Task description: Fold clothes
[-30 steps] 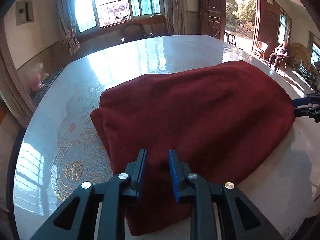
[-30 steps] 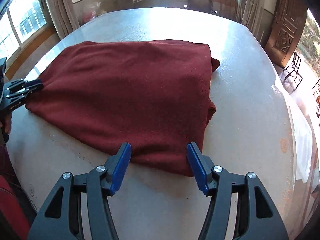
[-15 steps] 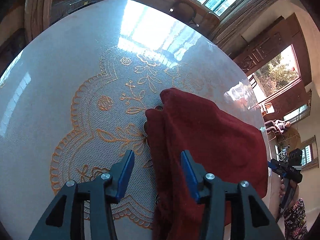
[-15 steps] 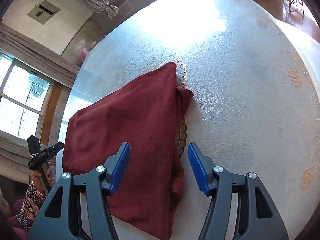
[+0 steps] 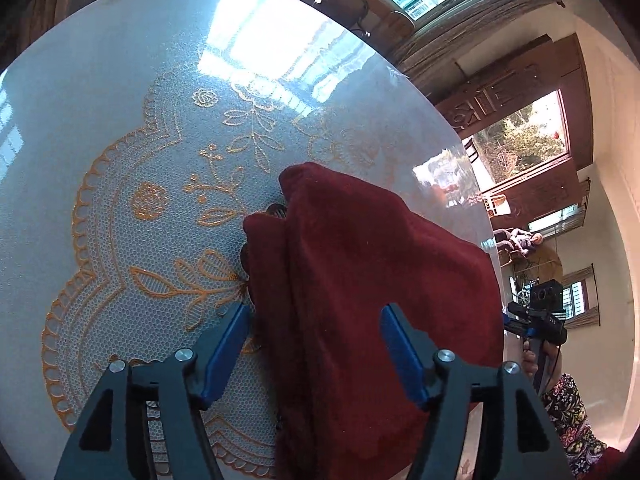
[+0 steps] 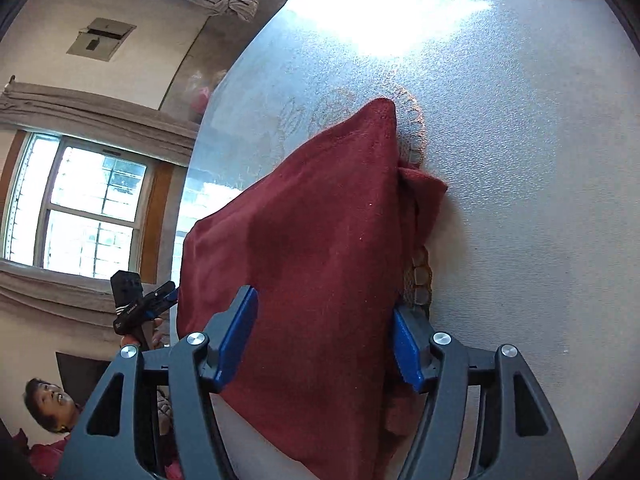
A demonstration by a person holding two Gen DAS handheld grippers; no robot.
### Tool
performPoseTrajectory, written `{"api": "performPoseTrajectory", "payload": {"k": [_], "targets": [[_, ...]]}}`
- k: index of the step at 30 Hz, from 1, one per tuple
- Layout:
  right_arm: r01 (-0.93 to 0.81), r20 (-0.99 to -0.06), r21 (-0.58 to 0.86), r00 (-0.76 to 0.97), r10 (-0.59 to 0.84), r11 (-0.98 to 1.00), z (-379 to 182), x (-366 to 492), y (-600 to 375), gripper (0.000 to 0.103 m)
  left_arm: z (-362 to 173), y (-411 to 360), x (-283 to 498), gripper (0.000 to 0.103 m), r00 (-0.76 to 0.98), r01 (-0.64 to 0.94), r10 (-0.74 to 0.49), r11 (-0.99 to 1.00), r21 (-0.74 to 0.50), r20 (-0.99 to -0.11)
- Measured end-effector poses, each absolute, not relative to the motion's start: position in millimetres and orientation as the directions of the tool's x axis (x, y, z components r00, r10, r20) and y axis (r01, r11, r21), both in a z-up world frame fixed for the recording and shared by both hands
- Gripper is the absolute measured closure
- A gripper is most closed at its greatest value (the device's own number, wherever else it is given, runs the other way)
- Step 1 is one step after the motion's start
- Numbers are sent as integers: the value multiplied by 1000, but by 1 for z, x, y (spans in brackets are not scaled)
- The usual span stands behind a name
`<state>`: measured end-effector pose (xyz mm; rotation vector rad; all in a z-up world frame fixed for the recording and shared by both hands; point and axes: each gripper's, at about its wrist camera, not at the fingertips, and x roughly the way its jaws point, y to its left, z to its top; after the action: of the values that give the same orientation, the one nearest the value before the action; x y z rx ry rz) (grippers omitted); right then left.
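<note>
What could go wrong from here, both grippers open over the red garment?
1. The left gripper is open astride the garment's layered folded edge; closing may catch only some layers, so the fold could splay.
2. The lace mat lies under that edge, near one finger; a low pinch might snag it.
3. The right gripper straddles a wide stretch of cloth with a loose flap beyond; a lift could leave that flap trailing.

I see dark red cloth, plain. Desk pale grey-white with orange lace floral pattern. My grippers black, blue jaws. Sleeve dark, multicolour floral print.
</note>
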<state>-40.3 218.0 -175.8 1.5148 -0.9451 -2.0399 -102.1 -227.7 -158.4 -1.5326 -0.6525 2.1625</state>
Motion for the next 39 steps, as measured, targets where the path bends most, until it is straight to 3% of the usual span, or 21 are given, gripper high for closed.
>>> {"api": "performPoseTrajectory", "payload": {"k": [5,7,9,10,11,12,13,17,22,28,39], "targets": [[-41,-667,725,-287,-687,-687,-177,-44,209,36,-160,-211,-112,36,-294,-86,599,-793,-604,-745],[-36,-673,719,-285,-682,-694,-177,-48,201,36,-161,-212,-115,43,-299,-70,586,-800,-596,-753],[-32,-688,701,-293,-664,-712,-177,-51,195,37,-162,-213,-116,88,-316,-53,535,-834,-549,-783],[-30,-696,691,-299,-653,-722,-176,-51,194,39,-162,-215,-116,88,-325,-43,519,-844,-535,-791],[-34,-717,667,-301,-629,-744,-177,-52,191,53,-162,-218,-116,90,-333,-33,502,-852,-522,-798],[-42,-746,632,-302,-594,-773,-178,-53,189,79,-162,-217,-115,91,-339,-32,489,-860,-510,-804],[-49,-758,617,-305,-576,-786,-179,-53,187,85,-161,-215,-115,92,-345,-32,477,-867,-498,-809],[-90,-773,599,-324,-546,-795,-180,-54,184,87,-149,-196,-103,94,-408,-54,370,-922,-383,-835],[-16,-829,470,-351,-435,-883,-151,-59,163,87,-134,-195,-81,94,-507,-18,338,-924,-382,-793],[144,-838,399,-344,-424,-905,-118,-92,112,87,-119,-227,-41,95,-576,63,300,-911,-407,-761],[476,-845,314,-255,-471,-821,-105,-181,-106,88,-108,-359,71,95,-675,340,30,-874,-347,-738]]}}
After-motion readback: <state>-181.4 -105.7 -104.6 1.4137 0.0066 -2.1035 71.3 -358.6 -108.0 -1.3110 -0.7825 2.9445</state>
